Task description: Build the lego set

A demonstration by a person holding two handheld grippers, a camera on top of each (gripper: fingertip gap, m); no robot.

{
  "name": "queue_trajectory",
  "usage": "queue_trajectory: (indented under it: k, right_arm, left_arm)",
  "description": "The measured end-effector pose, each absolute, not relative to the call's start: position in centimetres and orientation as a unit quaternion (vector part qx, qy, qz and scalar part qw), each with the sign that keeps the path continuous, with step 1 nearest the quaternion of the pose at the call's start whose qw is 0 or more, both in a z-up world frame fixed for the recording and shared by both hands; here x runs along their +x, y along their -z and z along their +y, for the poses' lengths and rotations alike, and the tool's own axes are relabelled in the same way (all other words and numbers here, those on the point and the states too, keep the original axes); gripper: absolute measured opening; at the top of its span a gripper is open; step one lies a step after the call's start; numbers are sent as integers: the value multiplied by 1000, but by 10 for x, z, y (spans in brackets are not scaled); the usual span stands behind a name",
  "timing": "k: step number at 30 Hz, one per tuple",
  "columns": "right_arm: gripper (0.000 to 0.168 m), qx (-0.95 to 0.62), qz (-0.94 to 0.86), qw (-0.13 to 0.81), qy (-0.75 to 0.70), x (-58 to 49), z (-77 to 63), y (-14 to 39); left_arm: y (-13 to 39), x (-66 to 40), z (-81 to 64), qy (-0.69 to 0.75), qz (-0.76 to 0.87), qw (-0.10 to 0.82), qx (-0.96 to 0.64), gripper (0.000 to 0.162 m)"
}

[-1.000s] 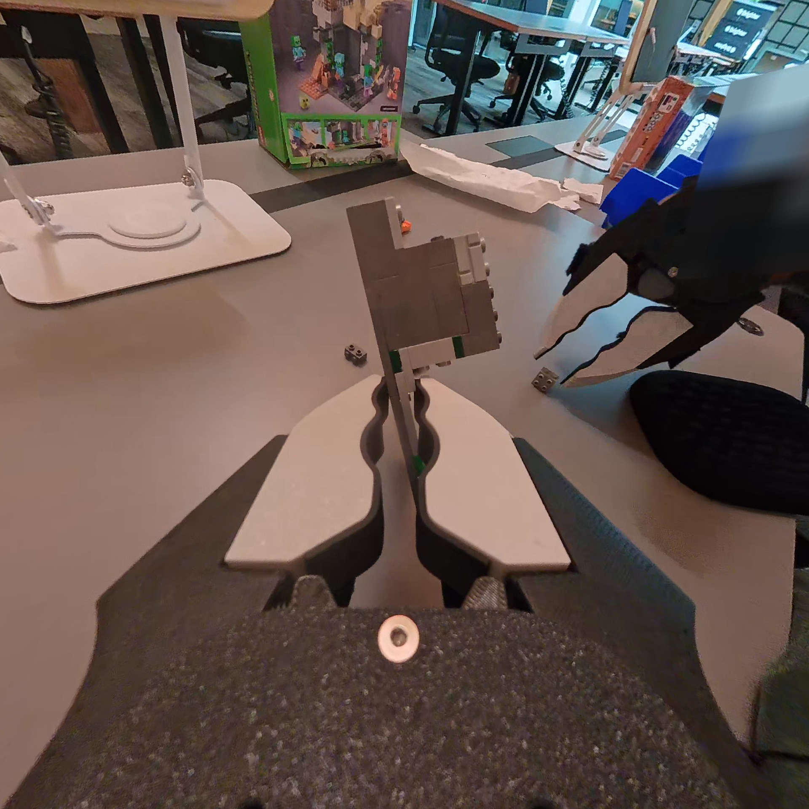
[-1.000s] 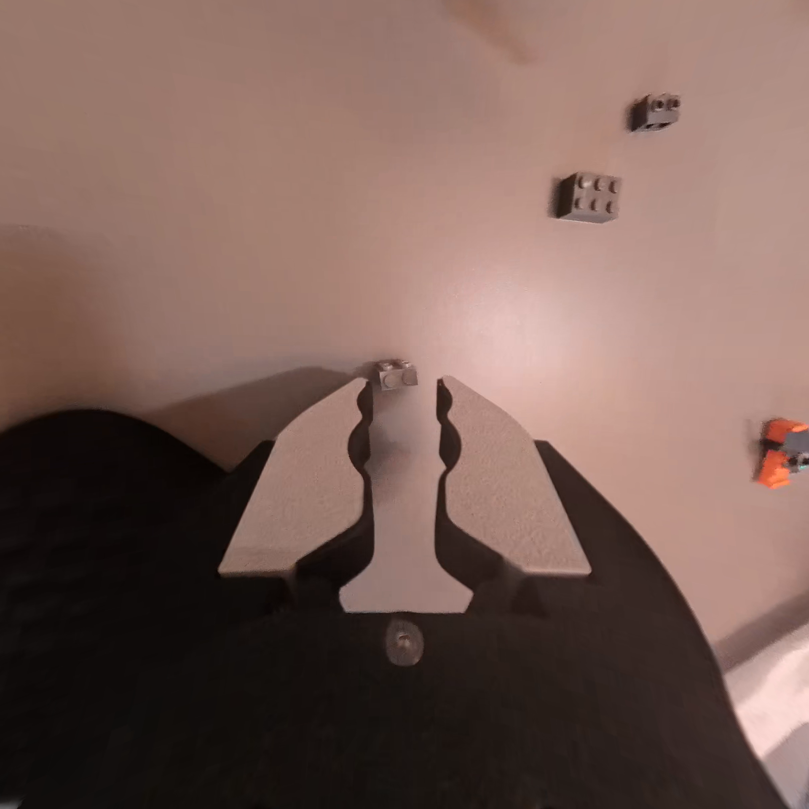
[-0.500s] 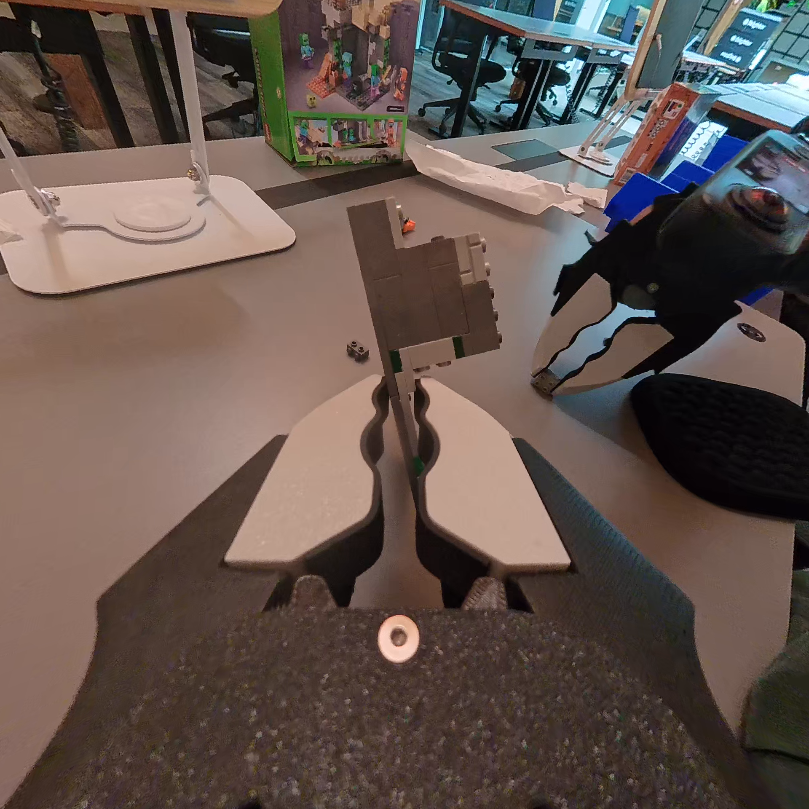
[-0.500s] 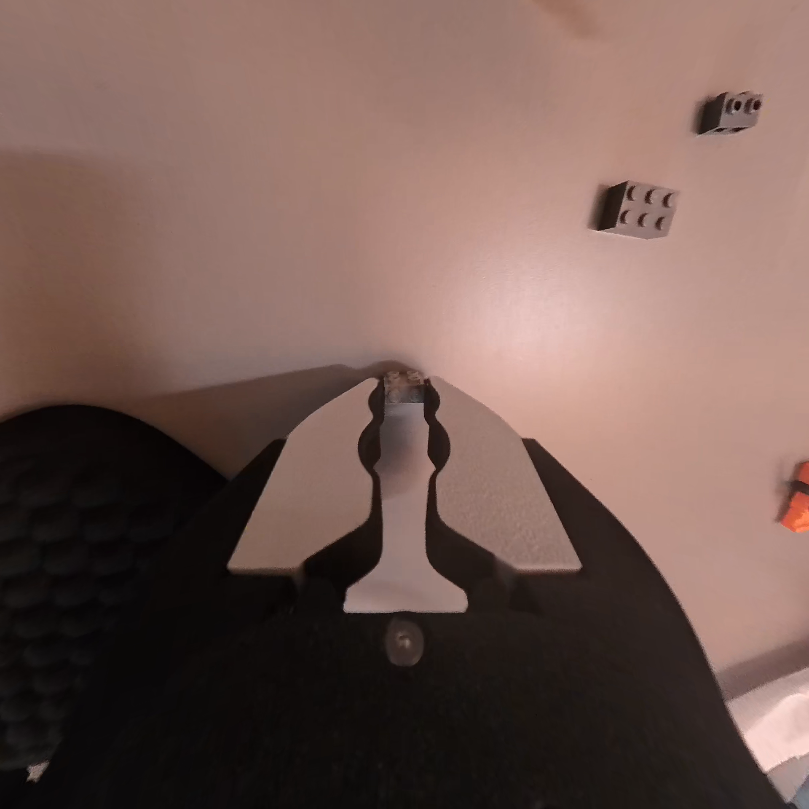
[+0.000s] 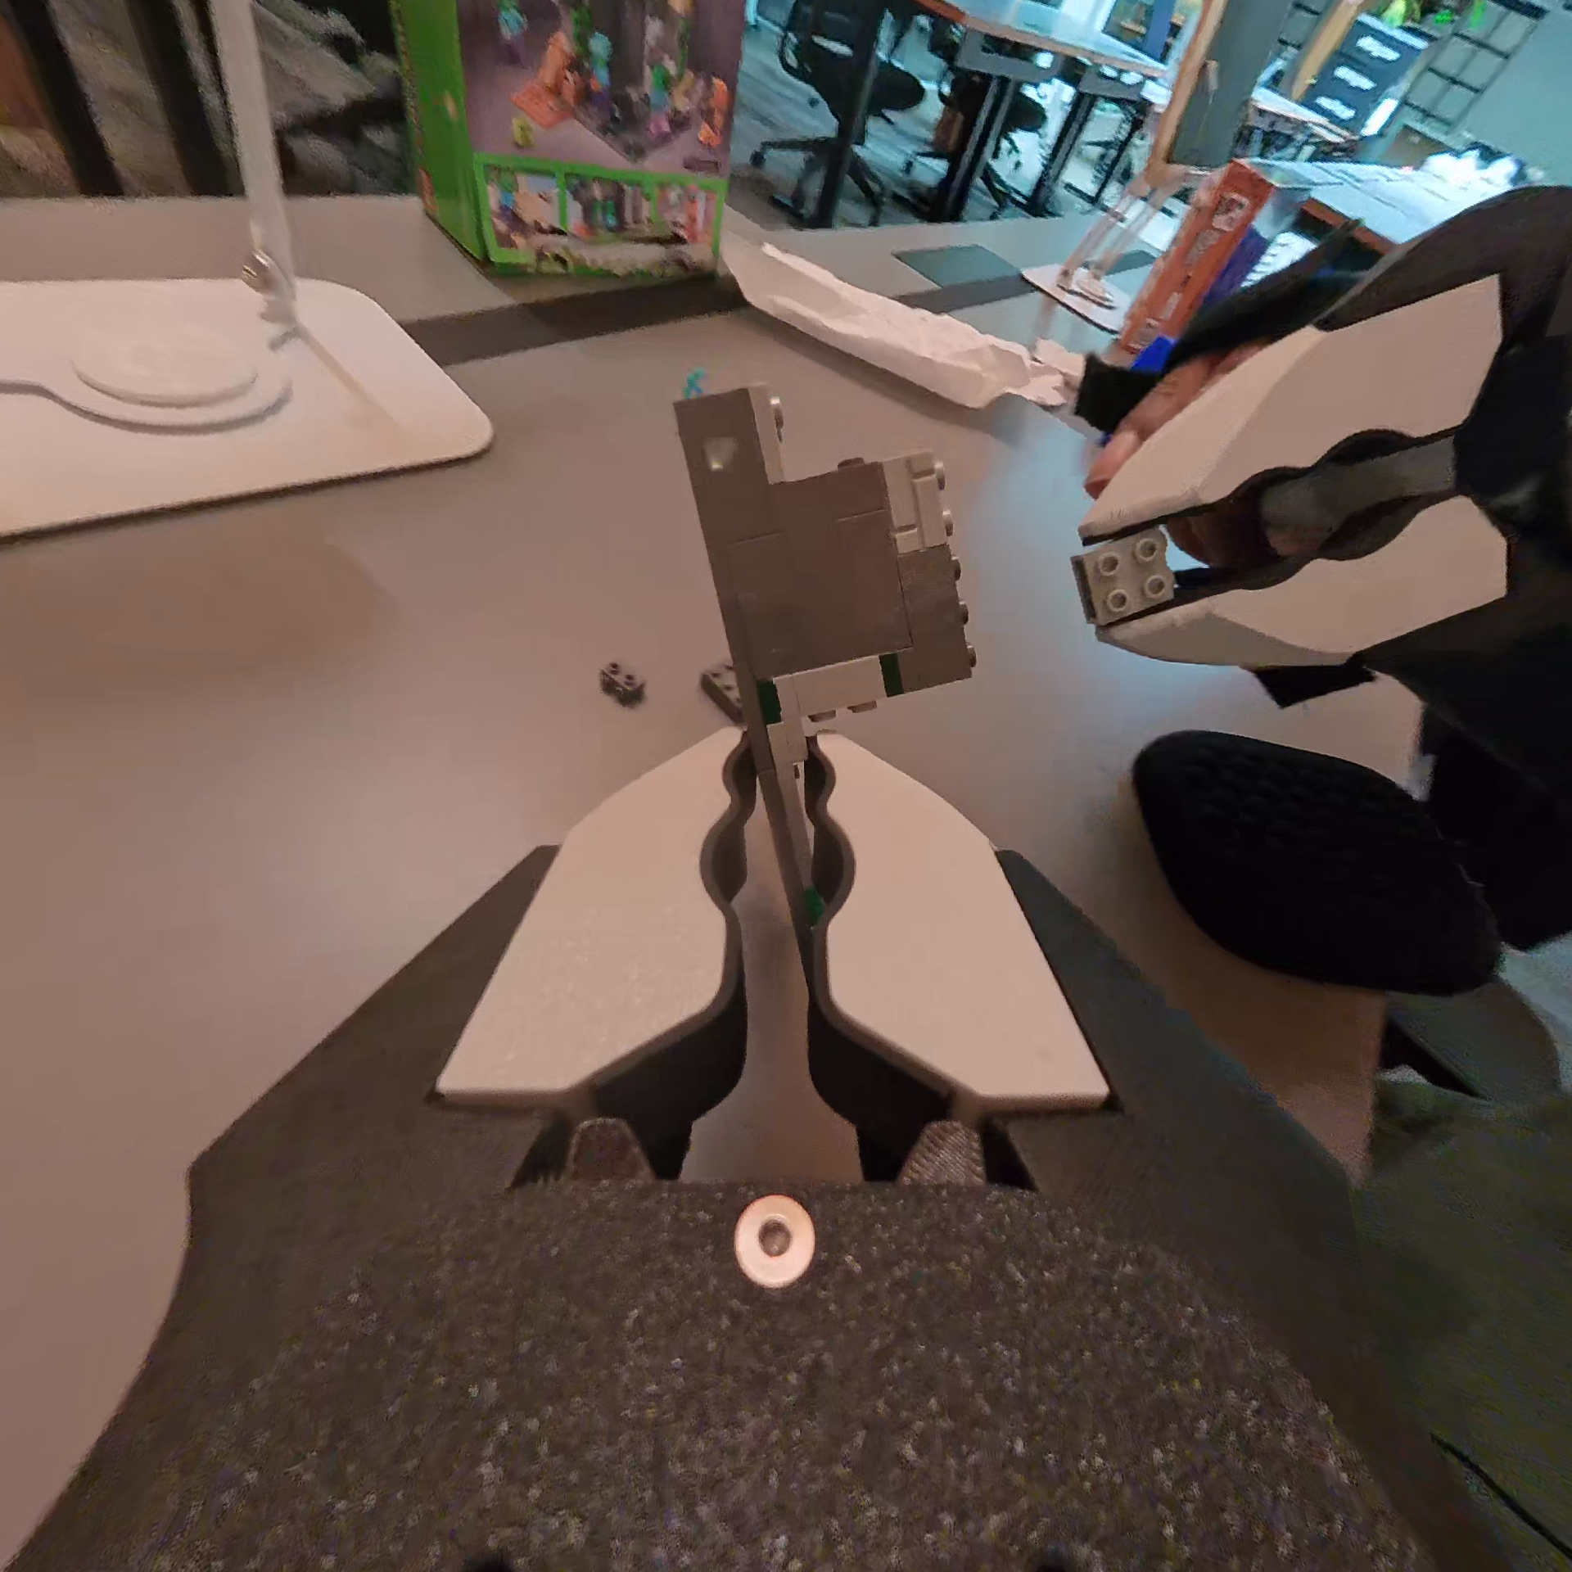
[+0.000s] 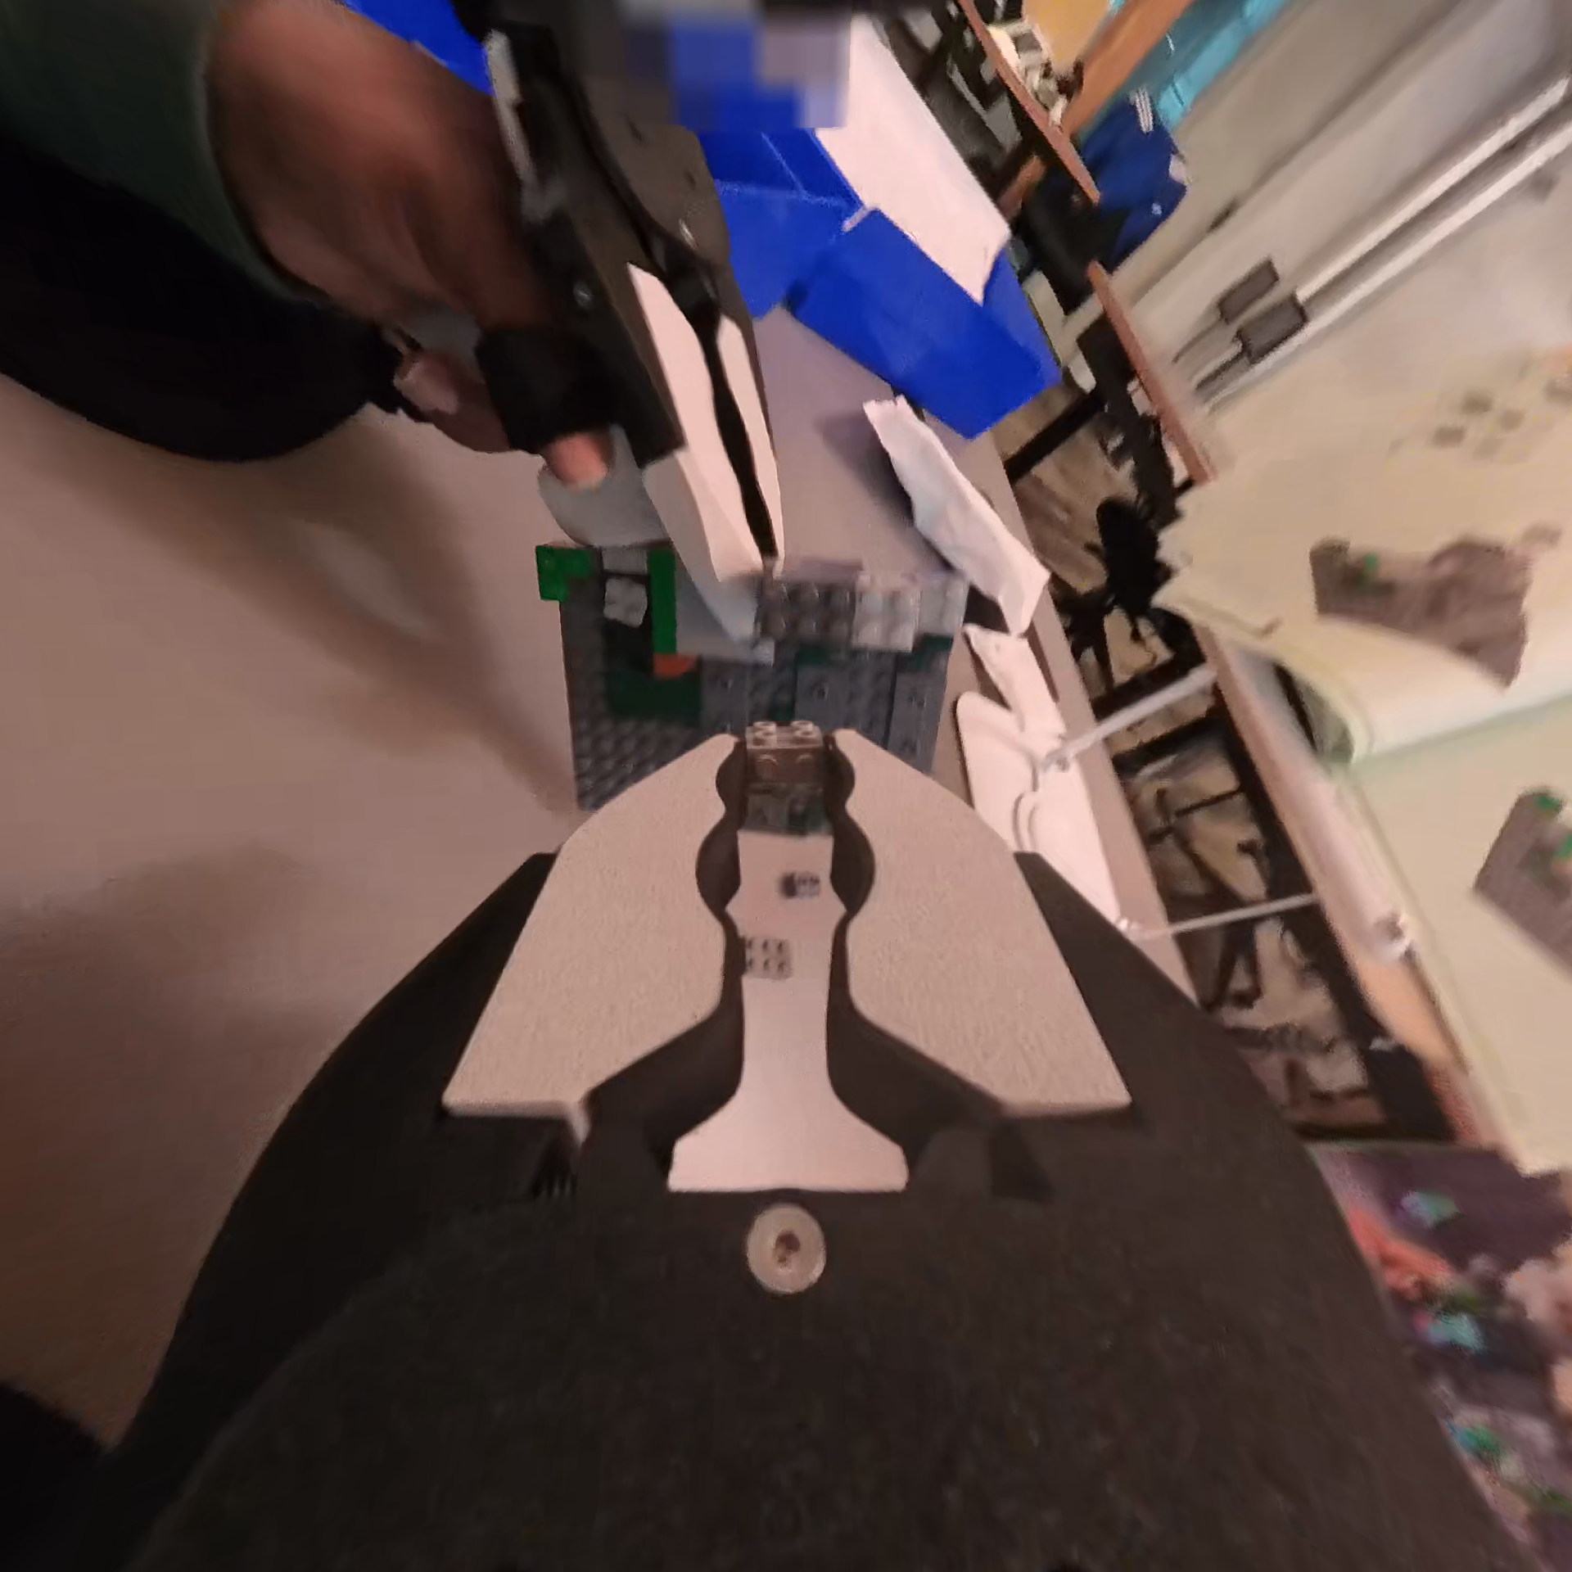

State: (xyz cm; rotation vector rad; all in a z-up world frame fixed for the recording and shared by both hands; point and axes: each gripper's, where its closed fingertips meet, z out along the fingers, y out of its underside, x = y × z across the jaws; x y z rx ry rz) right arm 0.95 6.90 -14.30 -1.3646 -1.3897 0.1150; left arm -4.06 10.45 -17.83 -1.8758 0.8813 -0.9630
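Note:
My left gripper (image 5: 778,748) is shut on the thin edge of a grey lego assembly (image 5: 817,578) with green and light grey bits, and holds it upright above the table. My right gripper (image 5: 1093,583) is in the air just right of the assembly, apart from it, and is shut on a small light grey brick (image 5: 1127,578) with its studs toward the assembly. In the right wrist view the brick (image 6: 783,753) sits at the tips of my right gripper (image 6: 784,740), in front of the assembly's studded face (image 6: 817,689). The left gripper (image 6: 740,544) and a hand show above it.
A small dark brick (image 5: 623,683) and a dark grey brick (image 5: 727,685) lie on the table behind the assembly. A white stand base (image 5: 213,400) is far left. A green lego box (image 5: 570,136), crumpled white paper (image 5: 893,332), blue bins (image 6: 893,281) and a black pad (image 5: 1301,859) surround the work area. The gap from one gripper's tips to the other's is roughly 8 cm.
My right gripper closed on the small light grey brick on the table, lifted it and turned toward the assembly. The left gripper kept holding the assembly almost still.

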Motion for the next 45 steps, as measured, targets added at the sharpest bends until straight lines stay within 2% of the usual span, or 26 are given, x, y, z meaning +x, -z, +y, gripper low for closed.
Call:
queue_trajectory:
  k: [1,6,14,23,30,45]
  right_arm:
    - [16,-562,-605,562,-42,5,67,139]
    - [16,-479,-699,532,11,-12,56,128]
    - [17,-410,-804,431,25,-19,39,141]
    - [17,-394,-844,364,-10,-23,16,165]
    - [16,-395,-855,336,-30,-27,5,175]
    - [17,-424,-847,320,-18,-26,9,182]
  left_arm:
    - [179,-39,102,399,351,395,-749,10]
    - [182,-31,84,469,366,269,-758,11]
    - [190,-25,43,516,395,65,-758,10]
    - [203,-33,9,569,357,-70,-738,11]
    - [212,-36,-3,573,357,-96,-731,11]
    - [219,-35,-4,577,349,-85,-734,10]
